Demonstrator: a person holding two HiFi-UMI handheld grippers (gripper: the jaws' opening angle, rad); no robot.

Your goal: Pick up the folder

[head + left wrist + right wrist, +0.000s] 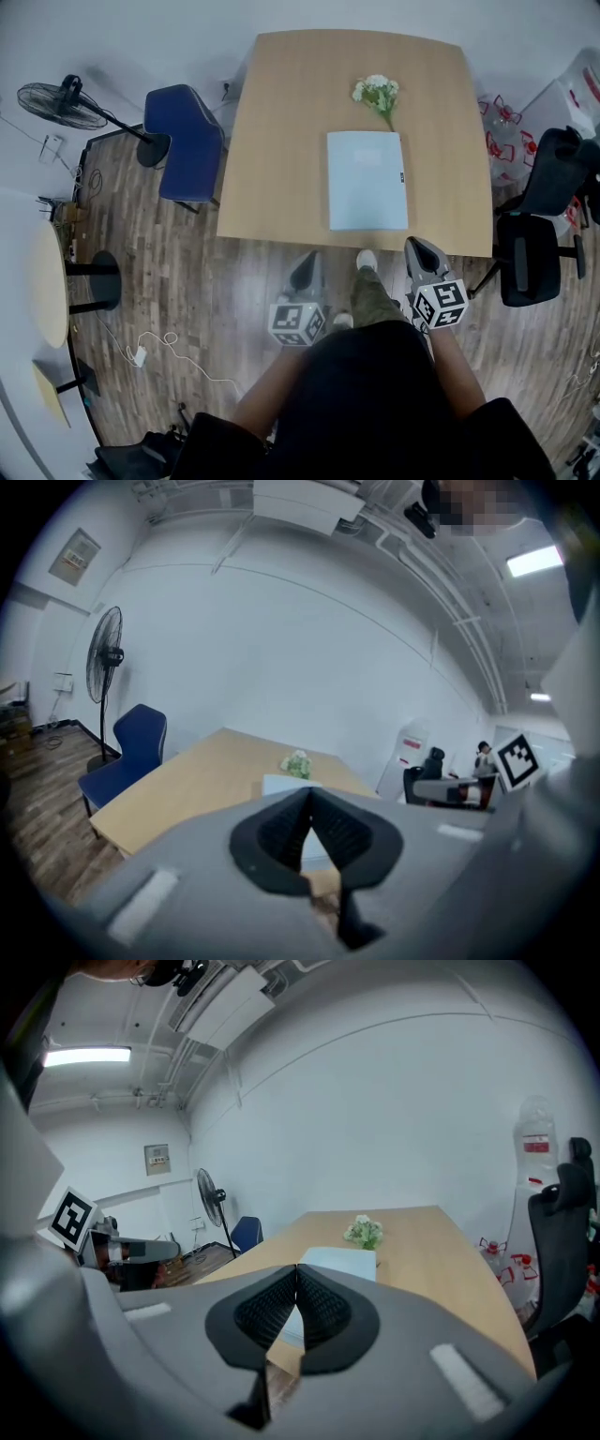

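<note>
- Hanging short of the table, both tools are level with each other: left gripper (306,270) and right gripper (419,249) are over the floor, one on each side of the person's shoe (367,260).
- Both sets of jaws are pressed together with nothing between them. Each gripper view shows the ribbed pads meeting in a closed point.
- Pale blue folder (367,180) lies flat and untouched on the table (281,141). Its near edge sits just inside the table's near edge, straight ahead of the right gripper.
- My read: the reach is on and the pick has not started. The jaws need to spread before they arrive.
- A flat, thin folder gives little to bite. I'd come in low at the near edge, get one jaw under and one over, and draw the folder a little over the table edge first if the lower jaw can't get beneath.
- Pinching near the middle of that edge should stop it drooping or fanning open.
- Flowers (378,94) sit at the far right corner with the stem reaching the folder's edge, so lift gently there.
- Hard to tell: whether the stem rests on the folder or just beside it.
- In both gripper views the closed jaws cover the folder's near edge, the very spot to grab.
- The dark strip on the folder's right side is too small to read, and its thickness and spine side don't show.
</note>
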